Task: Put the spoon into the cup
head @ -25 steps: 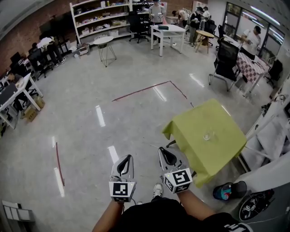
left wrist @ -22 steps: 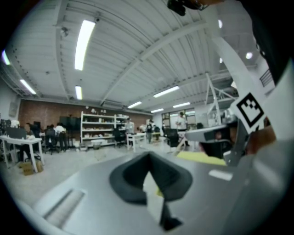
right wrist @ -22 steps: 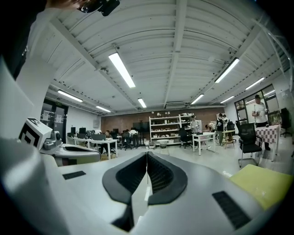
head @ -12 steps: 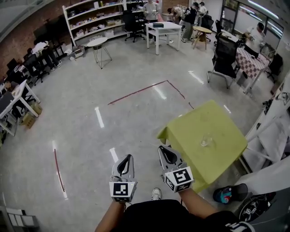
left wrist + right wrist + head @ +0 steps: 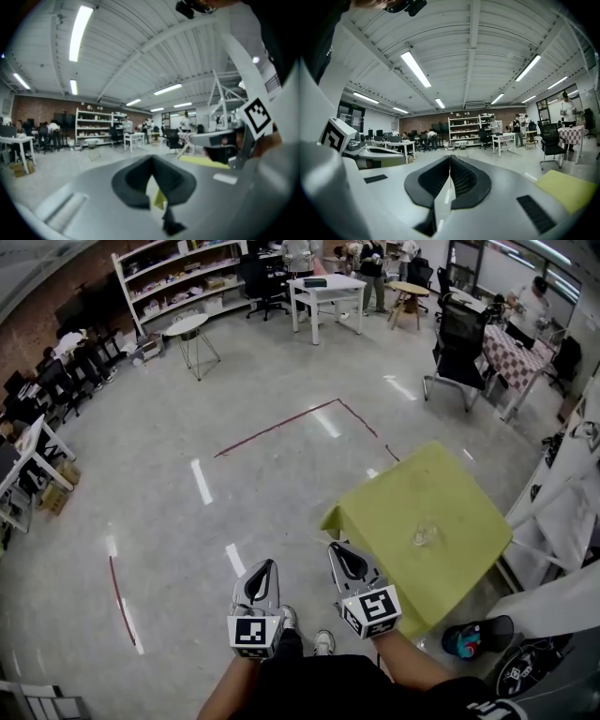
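Evidently pre-grasp.
Left gripper (image 5: 266,566) and right gripper (image 5: 336,550) are being held closed, empty, short of the table (image 5: 459,488) bearing the glass cup (image 5: 424,536); spoon, unseen, to be located next.

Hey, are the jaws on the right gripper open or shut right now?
Shut. The right gripper has its two black jaws meeting at the tips in its own view, with nothing held between them.

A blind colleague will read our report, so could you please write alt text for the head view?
The left gripper and right gripper, both shut and empty, are held over a grey floor. To their right stands a yellow-green table with a clear cup on it. No spoon can be made out.
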